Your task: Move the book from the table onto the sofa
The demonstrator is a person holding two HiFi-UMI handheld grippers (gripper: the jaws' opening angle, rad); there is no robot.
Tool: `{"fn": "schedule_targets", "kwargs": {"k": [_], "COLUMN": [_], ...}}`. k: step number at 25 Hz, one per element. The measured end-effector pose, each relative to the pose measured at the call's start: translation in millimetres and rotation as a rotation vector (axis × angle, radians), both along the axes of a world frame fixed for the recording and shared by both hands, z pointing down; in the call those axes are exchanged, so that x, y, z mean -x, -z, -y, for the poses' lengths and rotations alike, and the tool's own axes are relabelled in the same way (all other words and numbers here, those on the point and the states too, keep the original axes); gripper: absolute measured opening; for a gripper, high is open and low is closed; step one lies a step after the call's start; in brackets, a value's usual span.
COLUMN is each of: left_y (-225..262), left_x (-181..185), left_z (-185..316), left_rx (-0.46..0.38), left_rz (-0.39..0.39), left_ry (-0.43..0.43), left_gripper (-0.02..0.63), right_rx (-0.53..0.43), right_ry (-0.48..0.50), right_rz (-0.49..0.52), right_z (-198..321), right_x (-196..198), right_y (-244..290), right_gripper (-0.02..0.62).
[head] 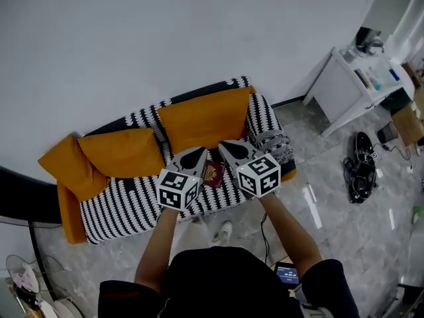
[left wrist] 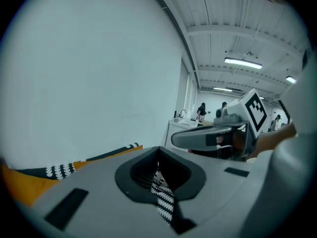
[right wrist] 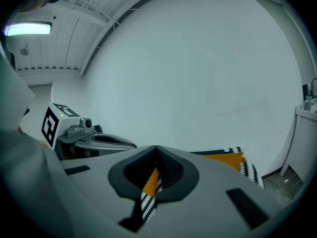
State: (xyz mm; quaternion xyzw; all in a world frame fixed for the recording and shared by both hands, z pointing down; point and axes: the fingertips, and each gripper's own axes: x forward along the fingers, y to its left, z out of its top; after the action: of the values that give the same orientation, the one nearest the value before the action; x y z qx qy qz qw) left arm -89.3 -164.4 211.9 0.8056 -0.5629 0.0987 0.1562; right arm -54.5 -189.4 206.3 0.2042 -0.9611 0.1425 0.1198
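Over the sofa (head: 126, 207), head view: dark red book (head: 213, 174) flat on seat, seen between left gripper (head: 197, 154) and right gripper (head: 228, 148) | left gripper view: jaws together, empty, above sofa | right gripper view: jaws together, empty | step: placement likely done; next: draw clear of sofa

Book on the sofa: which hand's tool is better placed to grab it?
Left, but only just. In the head view the book lies on the sofa between both tools, slightly nearer the left tool than the right tool. Both are shut and empty, held above it.
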Motion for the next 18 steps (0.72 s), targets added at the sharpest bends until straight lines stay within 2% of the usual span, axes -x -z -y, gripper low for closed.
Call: {"fn": "schedule_targets", "kwargs": {"k": [14,18], "left_y": [33.6,38.2], "left_x": [-0.8,7.7], "left_z": [-17.7,-31.1], "left_rx": [-0.059,-0.071], "left_rz": [-0.057,-0.052], "left_ry": [0.019,0.015], "left_gripper": [0.017,0.017], "right_rx": [-0.035,-0.055], "right_ry": [0.036,0.038], "right_rz": [0.053,0.053], "right_z": [-24.7,-38.6], "right_x": [12.0,21.8], "right_y": [24.8,30.3], "right_gripper": [0.017,0.015]}}
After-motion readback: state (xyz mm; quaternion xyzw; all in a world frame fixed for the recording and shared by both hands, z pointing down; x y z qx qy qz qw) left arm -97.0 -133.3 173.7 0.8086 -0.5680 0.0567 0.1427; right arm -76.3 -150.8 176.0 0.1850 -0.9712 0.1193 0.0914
